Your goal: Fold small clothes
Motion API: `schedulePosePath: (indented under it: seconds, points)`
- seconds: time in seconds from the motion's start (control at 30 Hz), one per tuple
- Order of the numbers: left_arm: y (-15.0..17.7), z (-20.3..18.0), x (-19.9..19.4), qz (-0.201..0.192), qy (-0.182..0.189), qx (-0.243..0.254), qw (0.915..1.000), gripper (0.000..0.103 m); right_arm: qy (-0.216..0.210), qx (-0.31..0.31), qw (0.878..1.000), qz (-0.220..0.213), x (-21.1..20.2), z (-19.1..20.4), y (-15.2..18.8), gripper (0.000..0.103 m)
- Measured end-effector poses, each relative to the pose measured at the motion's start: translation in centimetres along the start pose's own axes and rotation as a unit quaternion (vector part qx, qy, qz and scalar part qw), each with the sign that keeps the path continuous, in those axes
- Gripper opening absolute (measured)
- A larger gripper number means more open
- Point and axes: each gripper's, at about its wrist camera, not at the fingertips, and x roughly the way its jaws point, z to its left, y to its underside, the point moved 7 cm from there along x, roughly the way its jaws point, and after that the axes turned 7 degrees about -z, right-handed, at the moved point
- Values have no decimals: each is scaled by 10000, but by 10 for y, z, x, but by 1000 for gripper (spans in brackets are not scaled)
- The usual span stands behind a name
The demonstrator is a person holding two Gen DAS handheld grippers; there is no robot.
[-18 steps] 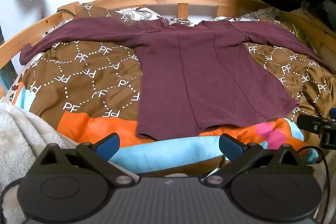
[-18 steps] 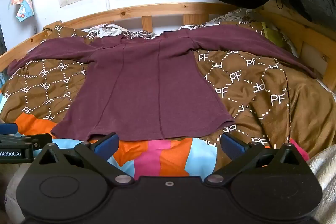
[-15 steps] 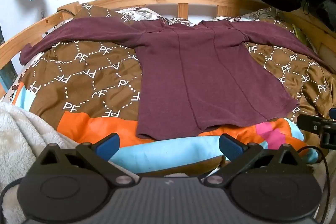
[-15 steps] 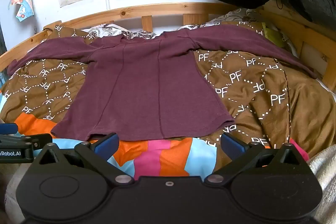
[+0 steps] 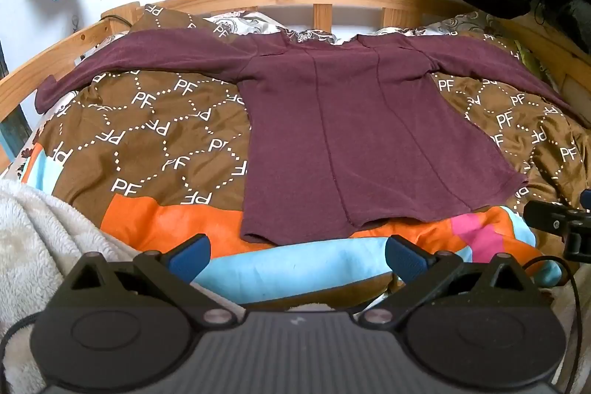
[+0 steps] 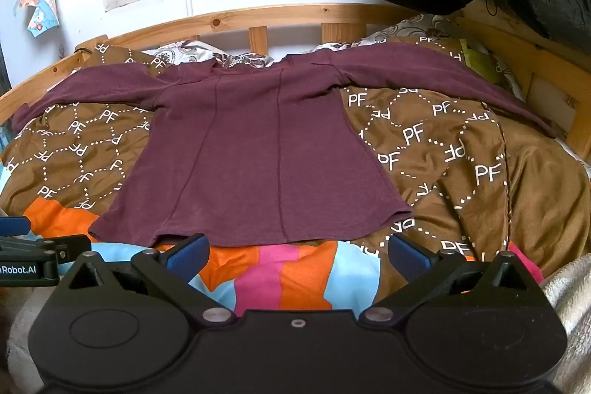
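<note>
Blue-padded and spread wide, the left gripper [image 5: 295, 255] and the right gripper [image 6: 299, 255] each hung empty over the near edge of the patterned quilt [image 5: 155, 143], side by side and level, pointing toward the headboard. Just ahead of both lay the maroon top [image 5: 354, 135], flat, hem nearest, neckline far, so its long axis ran straight away from the claws. Its left hem corner sat closest to the left gripper, its right corner nearer the right one. Farther off, the sleeves stretched sideways toward the wooden bed frame [image 6: 295, 13], well beyond either claw's present position.
</note>
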Motion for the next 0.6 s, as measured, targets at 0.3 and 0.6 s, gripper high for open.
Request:
schedulePosePath:
  seconds: [0.3,0.6]
  points:
    - [0,0,0,6,-3,4,10000,102,4,-3,10000,6,0,0,0,103]
    - [4,2,4,22,-18,23,10000,102,7,-7,10000,10,0,0,0,103]
